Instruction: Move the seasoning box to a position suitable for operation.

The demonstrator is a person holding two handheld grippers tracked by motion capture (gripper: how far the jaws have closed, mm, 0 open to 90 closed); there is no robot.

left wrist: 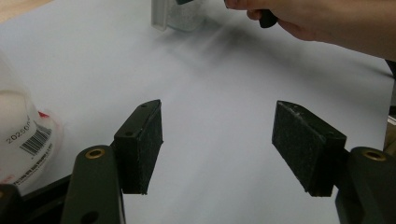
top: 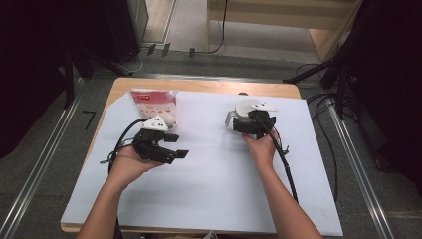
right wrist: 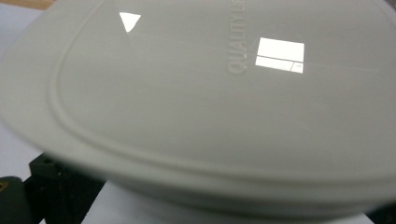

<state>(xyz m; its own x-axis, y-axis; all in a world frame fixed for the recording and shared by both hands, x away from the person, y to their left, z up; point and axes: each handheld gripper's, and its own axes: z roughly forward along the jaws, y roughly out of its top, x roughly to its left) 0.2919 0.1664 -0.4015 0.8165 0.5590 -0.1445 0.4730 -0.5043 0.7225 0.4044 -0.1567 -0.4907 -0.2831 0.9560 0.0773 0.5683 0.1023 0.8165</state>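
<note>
My left gripper (top: 178,145) (left wrist: 217,140) hovers low over the white sheet, jaws wide apart with nothing between its pads (left wrist: 140,144). Just behind and left of it lies a red-and-white plastic bag (top: 155,107) (left wrist: 23,135) with a barcode. My right gripper (top: 254,124) is pressed up to a clear container (top: 244,115) (left wrist: 180,14) with a pale grey lid (right wrist: 210,93). Its jaws stand wide, one on each side of the container body under the lid. The lid hides the pads, so contact is unclear. The right hand (left wrist: 327,21) holds that gripper.
A white sheet (top: 209,184) covers most of the wooden table (top: 199,84). Black cables trail from both grippers, the right one (top: 288,174) running back along the forearm. Dark stands and floor rails flank the table.
</note>
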